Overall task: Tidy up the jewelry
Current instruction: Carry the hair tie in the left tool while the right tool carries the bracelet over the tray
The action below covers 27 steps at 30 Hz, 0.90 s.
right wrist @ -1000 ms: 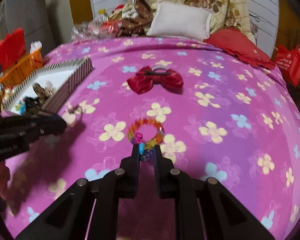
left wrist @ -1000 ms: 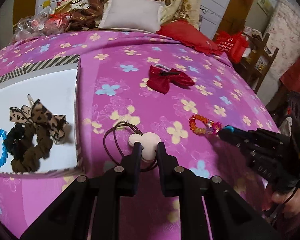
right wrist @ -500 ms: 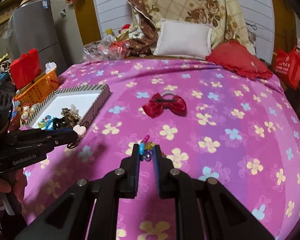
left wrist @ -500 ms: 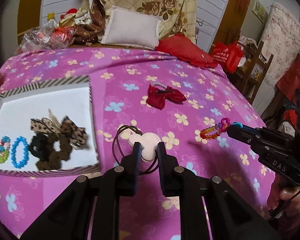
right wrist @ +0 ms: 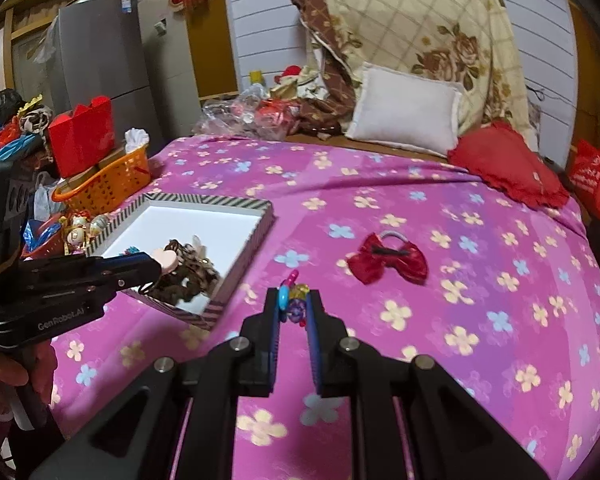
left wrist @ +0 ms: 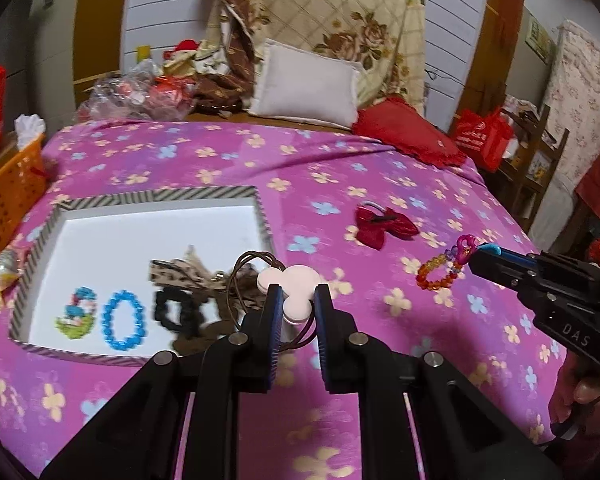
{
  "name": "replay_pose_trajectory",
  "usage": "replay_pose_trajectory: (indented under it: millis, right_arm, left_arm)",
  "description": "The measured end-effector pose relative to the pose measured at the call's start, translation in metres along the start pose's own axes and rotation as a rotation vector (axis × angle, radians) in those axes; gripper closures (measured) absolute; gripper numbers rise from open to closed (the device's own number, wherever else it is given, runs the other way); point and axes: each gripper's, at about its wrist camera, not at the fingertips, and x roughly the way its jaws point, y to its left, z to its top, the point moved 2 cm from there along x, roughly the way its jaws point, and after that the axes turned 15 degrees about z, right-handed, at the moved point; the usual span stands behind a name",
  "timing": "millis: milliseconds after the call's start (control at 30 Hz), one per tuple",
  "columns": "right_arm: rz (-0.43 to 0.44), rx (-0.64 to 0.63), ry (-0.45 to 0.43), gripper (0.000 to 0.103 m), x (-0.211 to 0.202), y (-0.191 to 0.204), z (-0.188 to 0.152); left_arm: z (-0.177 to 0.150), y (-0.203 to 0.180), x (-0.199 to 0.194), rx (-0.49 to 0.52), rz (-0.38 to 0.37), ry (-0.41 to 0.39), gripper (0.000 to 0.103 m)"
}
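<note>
Both-handed, left gripper [left wrist: 294,300] grips hair tie [left wrist: 290,292].

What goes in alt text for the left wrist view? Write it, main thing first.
The left claw grips a hair tie with a pale mouse-head charm above a purple floral bedspread. At left, a striped-rim tray holds bead bracelets and dark scrunchies; at right, the right claw carries a colourful bead bracelet. A red bow lies beyond.
</note>
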Motion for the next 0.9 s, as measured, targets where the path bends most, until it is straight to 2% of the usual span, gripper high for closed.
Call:
replay_pose_trajectory:
  millis: [467, 900]
  right_arm:
    - [0.074, -0.078, 0.030, 0.091, 0.063, 0.063, 0.039]
    - [0.131, -0.082, 0.084, 0.091, 0.138, 0.090, 0.066]
  left_arm:
    - [0.009, 0.079, 0.003, -0.062, 0.126, -0.017, 0.092]
    - [0.009, 0.161, 0.045, -0.161, 0.234, 0.033, 0.092]
